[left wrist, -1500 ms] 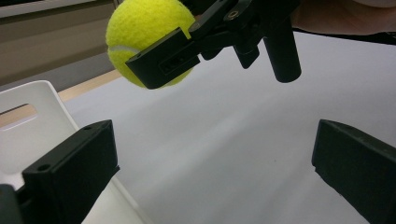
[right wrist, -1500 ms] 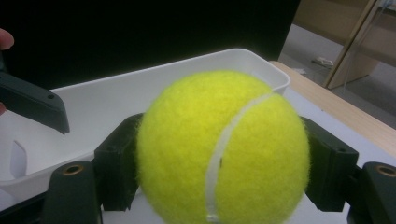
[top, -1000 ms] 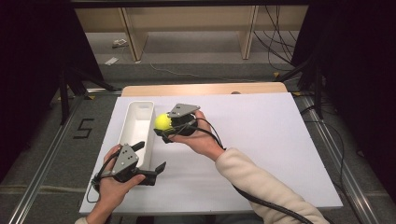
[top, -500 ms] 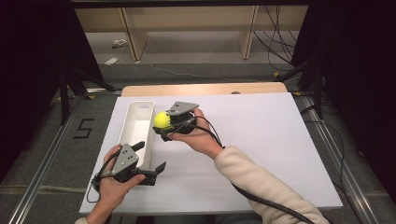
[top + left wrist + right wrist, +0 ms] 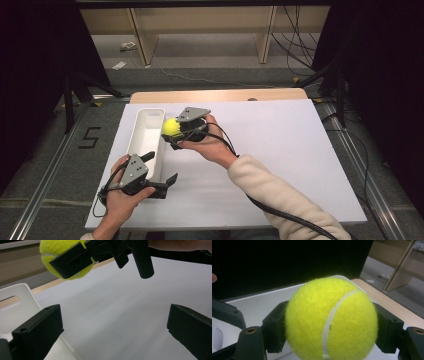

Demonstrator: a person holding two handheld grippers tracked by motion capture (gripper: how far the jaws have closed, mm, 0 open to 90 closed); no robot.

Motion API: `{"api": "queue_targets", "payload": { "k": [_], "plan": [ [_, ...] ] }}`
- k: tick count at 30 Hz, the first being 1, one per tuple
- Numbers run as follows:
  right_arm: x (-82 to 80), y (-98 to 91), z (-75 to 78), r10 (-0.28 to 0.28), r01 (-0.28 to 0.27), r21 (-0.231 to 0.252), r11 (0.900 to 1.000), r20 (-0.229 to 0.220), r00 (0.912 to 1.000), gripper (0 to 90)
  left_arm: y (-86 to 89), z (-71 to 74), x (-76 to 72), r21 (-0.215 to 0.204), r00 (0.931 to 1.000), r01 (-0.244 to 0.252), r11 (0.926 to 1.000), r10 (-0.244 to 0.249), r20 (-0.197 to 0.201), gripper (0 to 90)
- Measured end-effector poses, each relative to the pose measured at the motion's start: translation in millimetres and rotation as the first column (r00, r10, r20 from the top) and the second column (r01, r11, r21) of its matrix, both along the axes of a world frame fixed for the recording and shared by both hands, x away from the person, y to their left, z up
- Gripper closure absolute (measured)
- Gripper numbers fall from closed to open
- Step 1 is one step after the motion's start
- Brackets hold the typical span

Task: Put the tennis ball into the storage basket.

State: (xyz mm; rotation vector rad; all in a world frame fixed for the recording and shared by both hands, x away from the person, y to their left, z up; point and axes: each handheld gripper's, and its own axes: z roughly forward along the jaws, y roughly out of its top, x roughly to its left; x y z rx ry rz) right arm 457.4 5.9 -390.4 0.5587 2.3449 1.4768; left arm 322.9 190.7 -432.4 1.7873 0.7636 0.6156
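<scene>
A yellow-green tennis ball [image 5: 171, 126] [image 5: 331, 319] [image 5: 65, 257] is clamped between the jaws of my right gripper [image 5: 175, 131], held in the air beside the right rim of a long white bin [image 5: 146, 136]. My left gripper [image 5: 161, 172] [image 5: 112, 332] stands open near the table's front left, next to the bin's near end, with nothing between its jaws. In the left gripper view the ball and the right gripper hang above, over the white tabletop. The right gripper view has the bin [image 5: 262, 302] behind the ball.
A white board [image 5: 280, 150] covers the table, with a wooden strip [image 5: 220, 95] along the far edge. Beyond it stand wooden shelf legs and cables on the grey floor. A floor mark "5" [image 5: 90, 136] lies to the left.
The right gripper with the ball has drifted slightly toward the bin. The left gripper has stayed put.
</scene>
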Motion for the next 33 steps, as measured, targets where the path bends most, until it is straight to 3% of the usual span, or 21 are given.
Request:
{"api": "queue_targets", "payload": {
  "k": [33],
  "plan": [
    [3.7,10.6,8.7,0.006,-0.006,0.001,1.0000,0.011,0.9999,26.6,0.1,0.0,-0.2,-0.002,1.0000,0.000,1.0000,0.000,0.001,0.0]
  ]
}}
